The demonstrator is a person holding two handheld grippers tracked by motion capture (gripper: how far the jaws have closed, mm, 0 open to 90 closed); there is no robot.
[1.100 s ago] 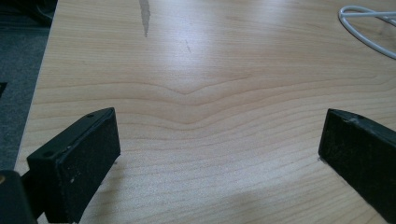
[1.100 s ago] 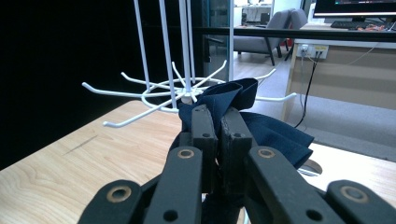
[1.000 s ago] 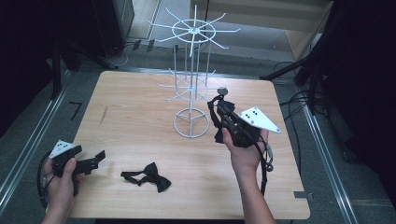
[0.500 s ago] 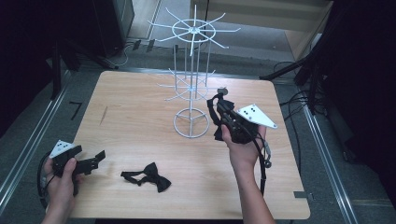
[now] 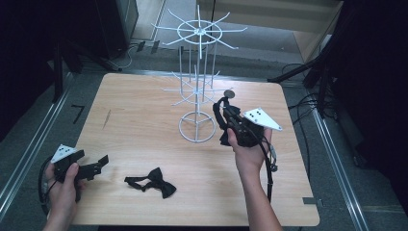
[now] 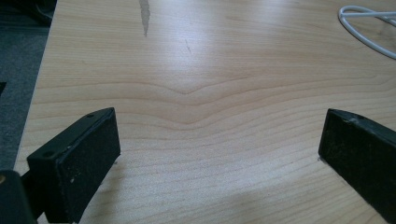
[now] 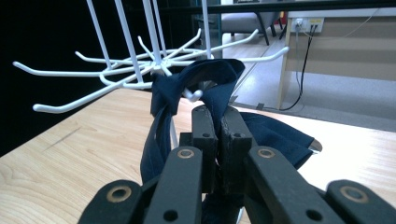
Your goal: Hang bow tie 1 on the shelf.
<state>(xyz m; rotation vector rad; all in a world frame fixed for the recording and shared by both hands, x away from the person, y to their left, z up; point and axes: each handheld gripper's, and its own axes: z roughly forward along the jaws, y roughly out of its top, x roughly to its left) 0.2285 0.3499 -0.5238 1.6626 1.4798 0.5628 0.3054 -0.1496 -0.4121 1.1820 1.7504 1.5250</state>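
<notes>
A white wire rack (image 5: 197, 91) with hooked arms stands on the wooden table (image 5: 144, 120). My right gripper (image 5: 225, 111) is just right of the rack's lower arms, shut on a dark blue bow tie (image 7: 205, 77). In the right gripper view the right gripper (image 7: 220, 116) pinches the tie's strap, whose loop sits at a hook tip (image 7: 192, 94) of the rack (image 7: 140, 70). A second, black bow tie (image 5: 151, 182) lies flat near the table's front. My left gripper (image 5: 102, 161) hovers open at the front left corner, left of that tie; the left gripper (image 6: 219, 154) has bare wood between its jaws.
The rack's round base ring (image 5: 197, 127) rests mid-table, and its edge (image 6: 369, 28) appears at the upper right of the left gripper view. Cables and dark stands (image 5: 312, 91) lie on the floor beyond the table's right side. A metal rail (image 5: 29, 144) runs along the left.
The right gripper with the blue tie has shifted slightly left toward the rack's lower arms. The left gripper and the black bow tie have stayed put.
</notes>
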